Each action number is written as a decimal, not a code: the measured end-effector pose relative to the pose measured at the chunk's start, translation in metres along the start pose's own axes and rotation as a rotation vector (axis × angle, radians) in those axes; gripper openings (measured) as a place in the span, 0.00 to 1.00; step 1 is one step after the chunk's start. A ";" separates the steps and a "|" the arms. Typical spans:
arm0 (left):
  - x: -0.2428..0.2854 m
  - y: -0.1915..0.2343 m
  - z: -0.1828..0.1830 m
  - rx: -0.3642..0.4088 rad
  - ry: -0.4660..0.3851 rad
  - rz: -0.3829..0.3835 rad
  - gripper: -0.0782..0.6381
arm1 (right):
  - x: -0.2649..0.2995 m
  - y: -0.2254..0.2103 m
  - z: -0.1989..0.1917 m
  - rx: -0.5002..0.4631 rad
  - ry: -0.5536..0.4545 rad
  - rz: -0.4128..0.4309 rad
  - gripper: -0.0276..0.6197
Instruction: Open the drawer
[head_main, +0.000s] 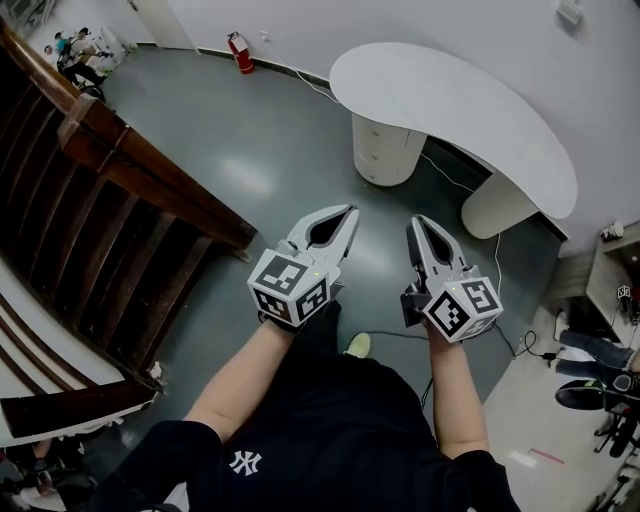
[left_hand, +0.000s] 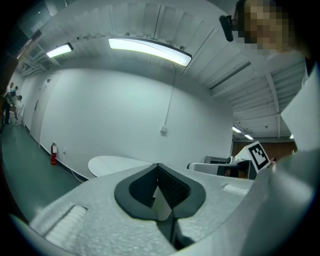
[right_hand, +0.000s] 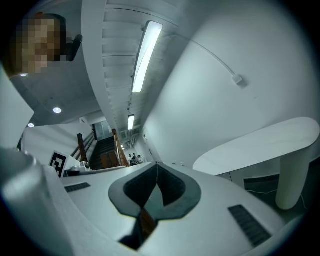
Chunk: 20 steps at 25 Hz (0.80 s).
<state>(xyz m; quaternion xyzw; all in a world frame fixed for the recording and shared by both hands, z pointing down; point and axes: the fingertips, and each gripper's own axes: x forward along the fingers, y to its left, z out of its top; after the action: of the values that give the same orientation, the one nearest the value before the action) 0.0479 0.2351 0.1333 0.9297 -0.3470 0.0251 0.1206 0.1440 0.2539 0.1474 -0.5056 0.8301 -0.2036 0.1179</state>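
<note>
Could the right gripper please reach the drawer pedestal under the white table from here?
Probably not yet: the right gripper hangs well short of the drawer pedestal, though only bare floor lies between.

A red fire extinguisher (head_main: 240, 52) is being kept against the white wall (head_main: 300, 25), well apart from the wooden stair railing (head_main: 150, 175).

Location type: a large open hall in an office or lab building, not a home.

Indicators:
- Glossy grey-green poured floor (head_main: 240, 170).
- Long white kidney-shaped table (head_main: 450, 110) on rounded white pedestals, at 1 o'clock.
- Red fire extinguisher (head_main: 241, 52) standing against the plain white wall, at 11 o'clock.
- Dark wooden staircase (head_main: 120, 200) with a heavy banister, at 9 o'clock.
- Long ceiling strip lights (left_hand: 150, 50) overhead.
</note>
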 end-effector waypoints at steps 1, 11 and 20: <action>0.004 0.006 0.000 -0.002 0.001 -0.003 0.12 | 0.007 -0.003 -0.001 0.002 0.005 -0.004 0.07; 0.081 0.099 0.003 -0.005 0.022 -0.056 0.12 | 0.117 -0.052 -0.011 0.017 0.060 -0.062 0.07; 0.139 0.198 -0.001 0.005 0.045 -0.119 0.12 | 0.231 -0.090 -0.033 0.051 0.107 -0.130 0.07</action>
<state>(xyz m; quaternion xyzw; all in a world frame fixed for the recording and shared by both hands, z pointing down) 0.0242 0.0014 0.1930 0.9482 -0.2882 0.0398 0.1273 0.0953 0.0201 0.2204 -0.5437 0.7951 -0.2587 0.0728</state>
